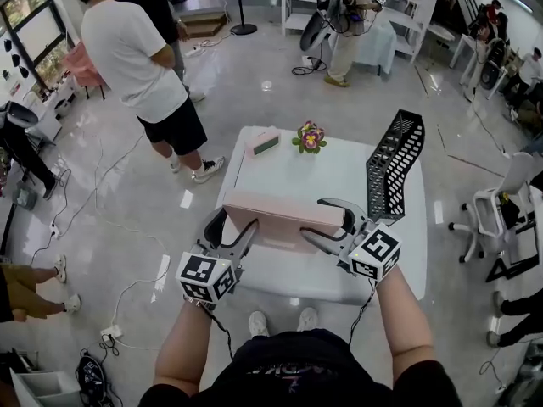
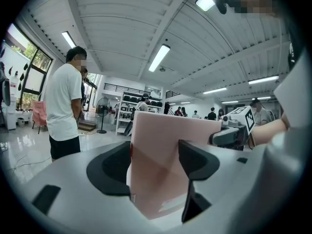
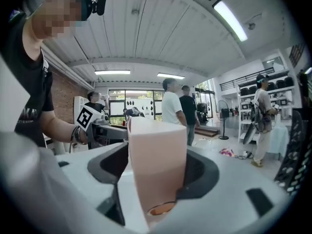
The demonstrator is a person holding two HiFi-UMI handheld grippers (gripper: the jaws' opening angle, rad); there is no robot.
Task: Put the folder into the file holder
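A thick pink folder [image 1: 280, 214] is held on edge between my two grippers over the near half of the white table [image 1: 339, 176]. My left gripper [image 1: 233, 227] grips its left end, and in the left gripper view the folder [image 2: 165, 165] fills the gap between the jaws of the left gripper [image 2: 156, 162]. My right gripper [image 1: 318, 219] grips the right end, with the folder's rounded spine [image 3: 156, 165] pressed between both dark jaws. The black mesh file holder [image 1: 394, 164] stands upright at the table's right side, to the right of and beyond the right gripper, and its edge also appears as the file holder [image 3: 295, 150].
A small pink box [image 1: 265, 142] and a flower ornament [image 1: 310, 136] sit at the table's far edge. A person in a white shirt [image 1: 140, 49] stands beyond the table's left corner. A white chair [image 1: 496, 210] is on the right, and cables lie on the floor.
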